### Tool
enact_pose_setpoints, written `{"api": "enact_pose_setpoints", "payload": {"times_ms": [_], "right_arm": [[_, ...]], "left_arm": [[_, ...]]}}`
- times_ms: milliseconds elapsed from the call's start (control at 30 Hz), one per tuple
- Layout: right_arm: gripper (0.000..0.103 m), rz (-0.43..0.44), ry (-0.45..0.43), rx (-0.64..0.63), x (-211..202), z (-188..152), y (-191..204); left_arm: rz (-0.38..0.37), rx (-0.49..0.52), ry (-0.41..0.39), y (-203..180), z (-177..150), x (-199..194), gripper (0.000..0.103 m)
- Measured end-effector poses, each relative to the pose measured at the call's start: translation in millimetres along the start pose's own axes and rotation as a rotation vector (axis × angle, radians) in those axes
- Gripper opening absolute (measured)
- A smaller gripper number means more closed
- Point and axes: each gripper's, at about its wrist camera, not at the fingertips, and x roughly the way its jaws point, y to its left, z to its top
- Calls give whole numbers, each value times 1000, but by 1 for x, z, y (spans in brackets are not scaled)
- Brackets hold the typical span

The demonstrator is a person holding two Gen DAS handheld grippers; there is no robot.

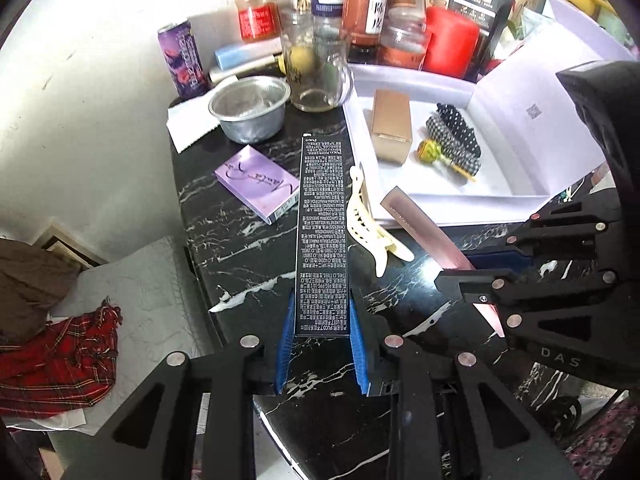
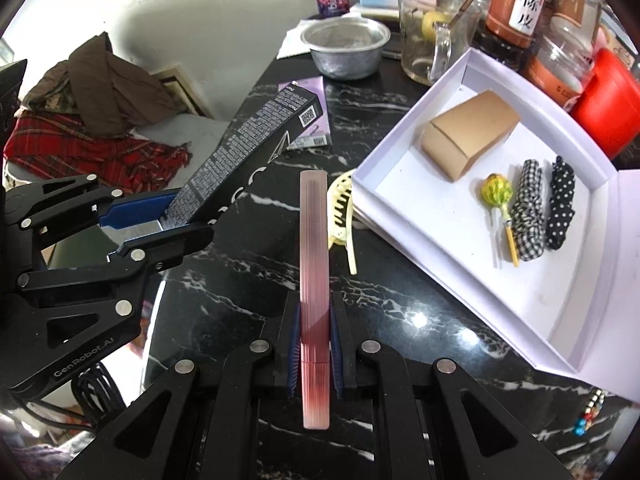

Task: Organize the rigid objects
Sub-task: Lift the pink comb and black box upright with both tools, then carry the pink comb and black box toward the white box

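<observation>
We held a hand-held gripper in each hand above a black marble bench (image 1: pixel 248 248) veined in white. The left hand-held gripper (image 1: pixel 322 344) pinched one end of a long black printed carton (image 1: pixel 322 232) between its blue pads, the carton lifted clear of the bench. The right hand-held gripper (image 2: pixel 315 336) was clamped on a slim pink ribbed case (image 2: pixel 315 264), also raised.

By our reckoning the sorting was partly done. The white tray (image 2: pixel 400 184) on the bench's right side already held a tan cardboard box (image 2: pixel 466 136), a yellow-green lollipop (image 2: pixel 497 192), a checked fabric scrunchie (image 2: pixel 528 212) and a dotted one (image 2: pixel 562 208). The two held items had not yet gone in. A cream claw hair clip (image 1: pixel 370 220) lay touching the tray's near edge, and a lilac box (image 1: pixel 256 184) lay nearer the bench's left edge; both seemed left to place.

Along the bench's far edge stood a metal bowl (image 1: pixel 250 108), a glass mug (image 1: pixel 316 68), a purple can (image 1: pixel 182 56), several jars and a red container (image 1: pixel 450 42). Beyond the left edge, below a white wall, a red plaid cloth (image 1: pixel 60 356) and a brown garment (image 2: pixel 112 88) lay on a lower grey surface.
</observation>
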Motion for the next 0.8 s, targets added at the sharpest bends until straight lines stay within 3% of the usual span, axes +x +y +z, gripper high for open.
{"api": "enact_pose_setpoints", "payload": {"times_ms": [800], "right_arm": [[13, -26, -101, 52, -54, -7, -8]], "left_arm": [[14, -9, -57, -30, 12, -47, 25]]}}
